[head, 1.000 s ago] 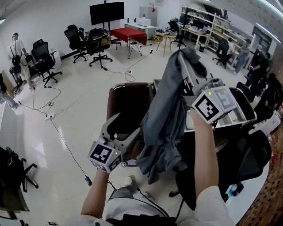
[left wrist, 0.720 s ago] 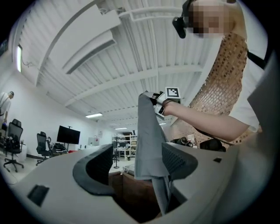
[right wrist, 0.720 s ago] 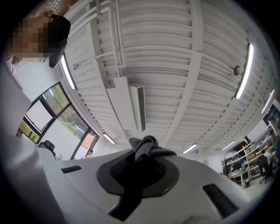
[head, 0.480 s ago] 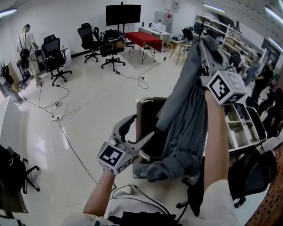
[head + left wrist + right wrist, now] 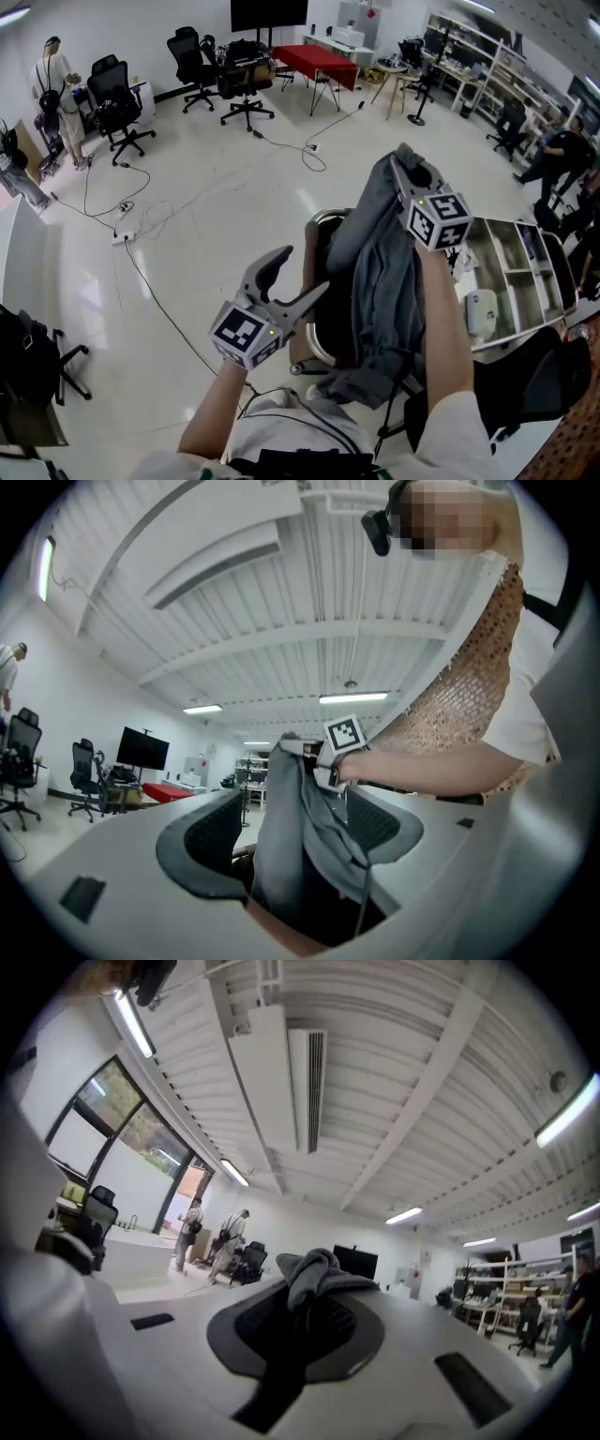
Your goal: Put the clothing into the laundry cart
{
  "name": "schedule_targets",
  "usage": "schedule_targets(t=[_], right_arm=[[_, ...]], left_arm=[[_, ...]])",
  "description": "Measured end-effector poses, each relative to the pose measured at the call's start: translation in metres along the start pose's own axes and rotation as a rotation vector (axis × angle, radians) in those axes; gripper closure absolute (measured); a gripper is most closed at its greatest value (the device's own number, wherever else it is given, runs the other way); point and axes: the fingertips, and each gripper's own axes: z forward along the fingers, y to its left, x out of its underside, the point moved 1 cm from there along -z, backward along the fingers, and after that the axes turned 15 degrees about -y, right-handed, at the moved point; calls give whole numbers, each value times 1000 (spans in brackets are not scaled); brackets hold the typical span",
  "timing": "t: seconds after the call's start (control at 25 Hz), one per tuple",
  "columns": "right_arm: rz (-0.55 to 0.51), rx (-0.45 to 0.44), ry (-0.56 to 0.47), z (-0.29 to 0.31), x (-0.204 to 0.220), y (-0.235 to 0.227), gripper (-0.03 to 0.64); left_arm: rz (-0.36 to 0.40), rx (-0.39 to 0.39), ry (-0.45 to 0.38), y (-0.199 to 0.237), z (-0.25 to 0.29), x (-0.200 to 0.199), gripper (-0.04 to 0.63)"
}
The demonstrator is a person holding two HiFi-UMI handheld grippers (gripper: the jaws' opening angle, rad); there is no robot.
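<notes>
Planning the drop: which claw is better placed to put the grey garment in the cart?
Right. The right claw is shut on the grey garment, hanging over the laundry cart; the left claw is open and empty.

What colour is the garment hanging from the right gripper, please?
The garment is plain grey; the head view shows it best.
</notes>
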Motion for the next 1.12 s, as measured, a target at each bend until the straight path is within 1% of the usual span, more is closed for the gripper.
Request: schedule_targets(t=[0.12, 0.24, 0.28, 0.32, 0.36, 0.4, 0.44, 0.48, 0.56, 0.64, 0.72, 0.76, 0.88, 1.0, 1.12], right_arm=[[80, -105, 218, -18, 99, 27, 575], [211, -203, 443, -47, 182, 57, 572], [257, -240, 518, -58, 204, 66, 561], [295, -278, 589, -69, 224, 76, 498], [322, -308, 646, -79, 239, 83, 391], [336, -318, 681, -87, 249, 87, 308], [339, -312, 686, -90, 252, 87, 280], [340, -296, 667, -89, 250, 84, 270], [338, -259, 589, -82, 235, 76, 268], [308, -233, 501, -74, 218, 70, 268], [260, -238, 445, -70, 203, 69, 268], [247, -256, 443, -71, 200, 72, 260], [249, -351, 518, -78, 203, 89, 180], [260, -437, 614, -95, 216, 104, 147], [289, -513, 717, -118, 228, 118, 146]], left_arm=[[-1, -15, 25, 12, 6, 18, 265], [-20, -38, 17, 21, 14, 29, 265], [-28, -42, 19, 22, 16, 32, 265], [-33, -44, 23, 23, 19, 36, 265], [-37, -44, 27, 23, 21, 39, 265], [-40, -42, 33, 22, 23, 42, 265], [-43, -40, 38, 21, 24, 45, 265], [-45, -37, 42, 20, 26, 48, 265], [-46, -31, 46, 18, 30, 53, 265], [-45, -24, 50, 16, 33, 56, 265], [-46, -15, 55, 14, 37, 58, 265], [-45, -11, 59, 13, 39, 58, 265], [-45, -8, 56, 12, 43, 60, 265], [-45, 2, 55, 9, 46, 60, 265], [-47, 10, 58, 6, 46, 62, 265]])
